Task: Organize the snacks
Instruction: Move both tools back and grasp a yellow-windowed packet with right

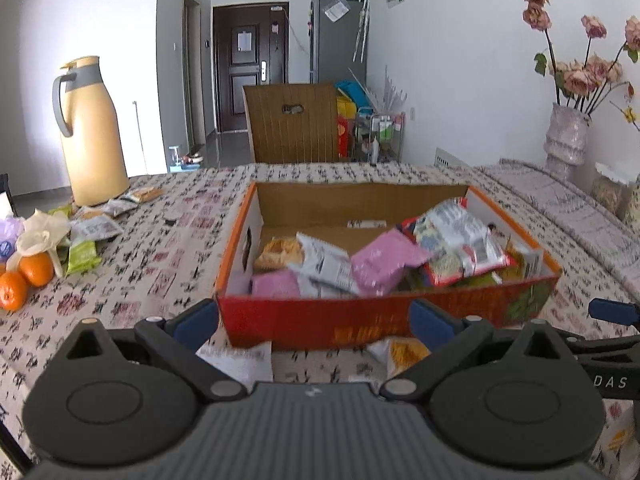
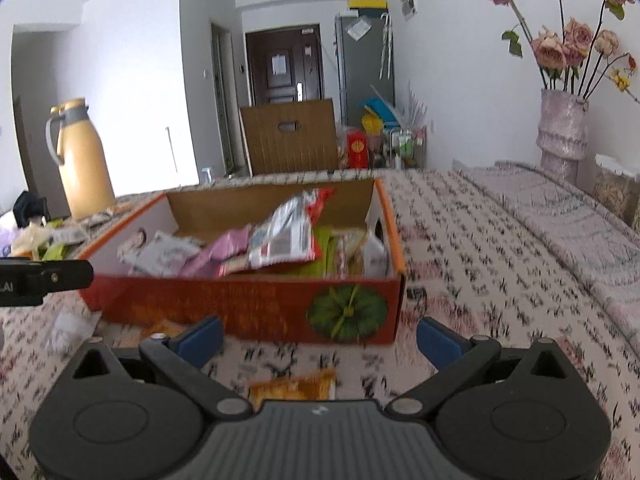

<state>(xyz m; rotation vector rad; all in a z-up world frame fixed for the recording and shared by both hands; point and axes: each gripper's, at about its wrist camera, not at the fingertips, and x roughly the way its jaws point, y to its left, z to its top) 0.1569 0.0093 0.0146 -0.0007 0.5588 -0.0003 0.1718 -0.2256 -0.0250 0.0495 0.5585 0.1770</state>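
Note:
An orange-red cardboard box (image 1: 360, 320) (image 2: 240, 308) sits on the patterned tablecloth and holds several snack packets, among them pink ones (image 1: 380, 264) and a red-and-silver one (image 1: 460, 244) (image 2: 284, 236). My left gripper (image 1: 314, 320) is open and empty just in front of the box. A white packet (image 1: 240, 360) and a yellow packet (image 1: 404, 354) lie on the cloth between its fingers. My right gripper (image 2: 320, 338) is open and empty before the box's right front corner, above a yellow packet (image 2: 296, 388). More loose packets (image 1: 92, 232) lie at the far left.
A tan thermos jug (image 1: 90, 136) (image 2: 82, 160) stands at the back left. Oranges (image 1: 24, 280) lie at the left edge. A vase of dried roses (image 1: 566, 136) (image 2: 562, 132) and jars stand at the right. A wooden chair (image 1: 292, 124) is behind the table.

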